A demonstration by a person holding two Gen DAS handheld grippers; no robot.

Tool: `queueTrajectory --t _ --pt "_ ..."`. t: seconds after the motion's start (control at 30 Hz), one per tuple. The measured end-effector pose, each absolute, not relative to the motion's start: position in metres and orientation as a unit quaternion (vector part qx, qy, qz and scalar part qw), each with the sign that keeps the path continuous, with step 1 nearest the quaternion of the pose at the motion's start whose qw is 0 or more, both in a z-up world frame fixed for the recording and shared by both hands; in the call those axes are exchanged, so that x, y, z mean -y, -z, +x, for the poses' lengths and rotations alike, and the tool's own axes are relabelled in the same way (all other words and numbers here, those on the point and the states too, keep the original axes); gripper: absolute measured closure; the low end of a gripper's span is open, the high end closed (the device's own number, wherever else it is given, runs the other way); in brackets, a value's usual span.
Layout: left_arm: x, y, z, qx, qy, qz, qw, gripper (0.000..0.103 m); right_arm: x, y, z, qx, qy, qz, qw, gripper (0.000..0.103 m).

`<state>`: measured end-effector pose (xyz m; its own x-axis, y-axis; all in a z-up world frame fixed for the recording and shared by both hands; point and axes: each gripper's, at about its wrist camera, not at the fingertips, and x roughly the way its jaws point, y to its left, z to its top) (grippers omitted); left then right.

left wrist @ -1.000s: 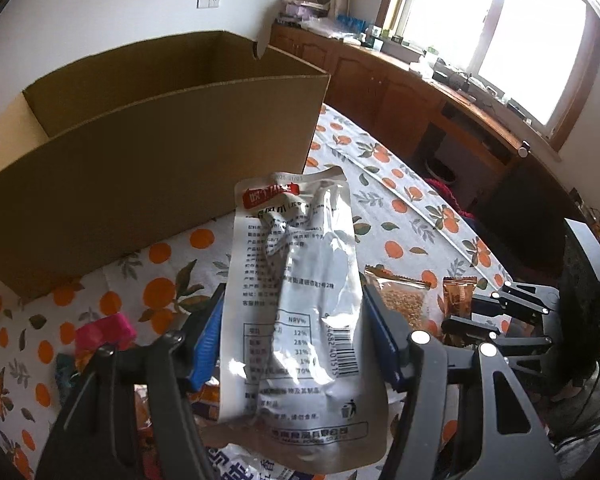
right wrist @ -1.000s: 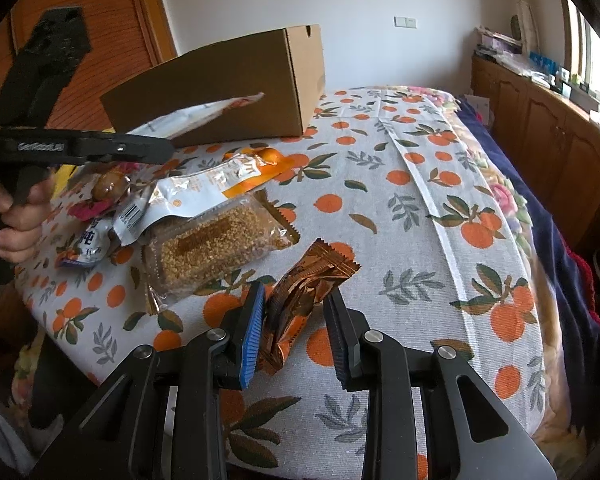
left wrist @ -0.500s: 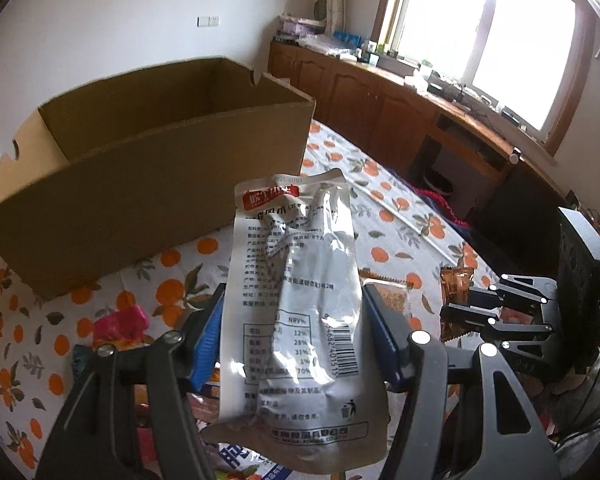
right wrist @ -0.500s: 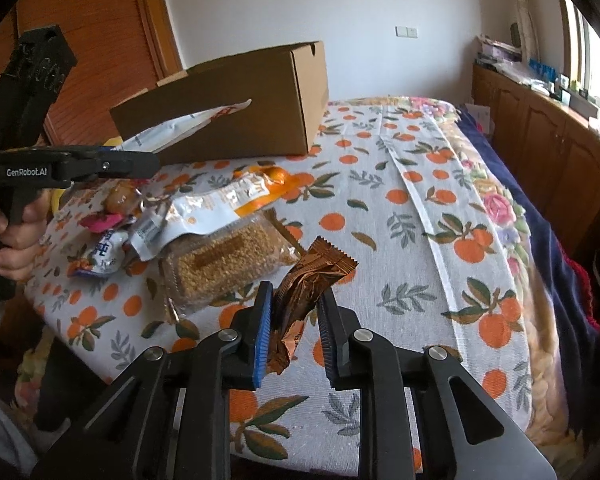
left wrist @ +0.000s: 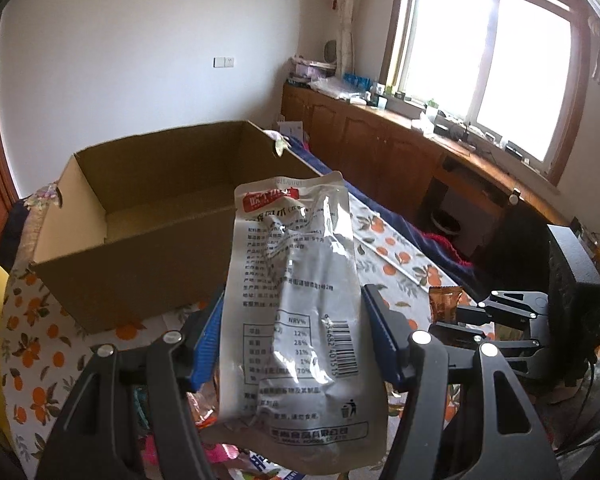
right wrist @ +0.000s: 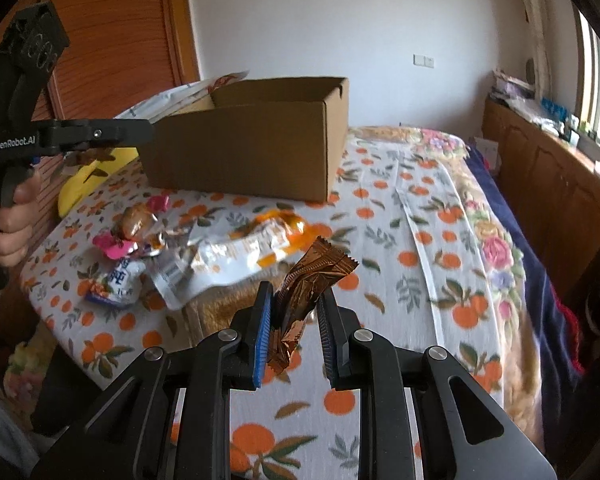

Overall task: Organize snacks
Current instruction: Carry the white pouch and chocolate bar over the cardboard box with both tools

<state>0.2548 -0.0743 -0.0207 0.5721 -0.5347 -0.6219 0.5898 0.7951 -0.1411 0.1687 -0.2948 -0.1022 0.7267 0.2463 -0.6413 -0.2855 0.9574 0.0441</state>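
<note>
At the far left a hand (right wrist: pixel 4 220) grips the handle of the left gripper (left wrist: pixel 292 340), whose jaws pinch a silver pouch (left wrist: pixel 296 312) by its two side edges and hold it up in the air, its top edge reaching toward the near wall of the cardboard box (right wrist: pixel 260 140). The box stands open on the far left part of the table (right wrist: pixel 400 208), and what shows of its floor is bare. Nearer, left of centre, loose snacks lie in a heap on the cloth: a pink-wrapped sweet (right wrist: pixel 114 246), a blue-and-white packet (right wrist: pixel 118 282) and a long silver-and-orange packet (right wrist: pixel 236 252). To the right of them the right gripper (right wrist: pixel 294 320) has its jaws pressed together on a small brown wrapper (right wrist: pixel 308 280), lifted clear of the table.

Both hands look to be carrying their snacks toward the box. The next move calls for bringing each packet over the rim before letting go, the tall pouch first, tipped so it clears the near wall.
</note>
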Motion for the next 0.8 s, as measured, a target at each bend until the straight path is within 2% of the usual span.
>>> queueTrajectory --t 0.8 --pt "0.046 0.007 0.300 -0.289 0.289 0.019 0.912 0.038 0.299 0.056 0.238 -0.308 -0.147 -0.028 0.940 0.083"
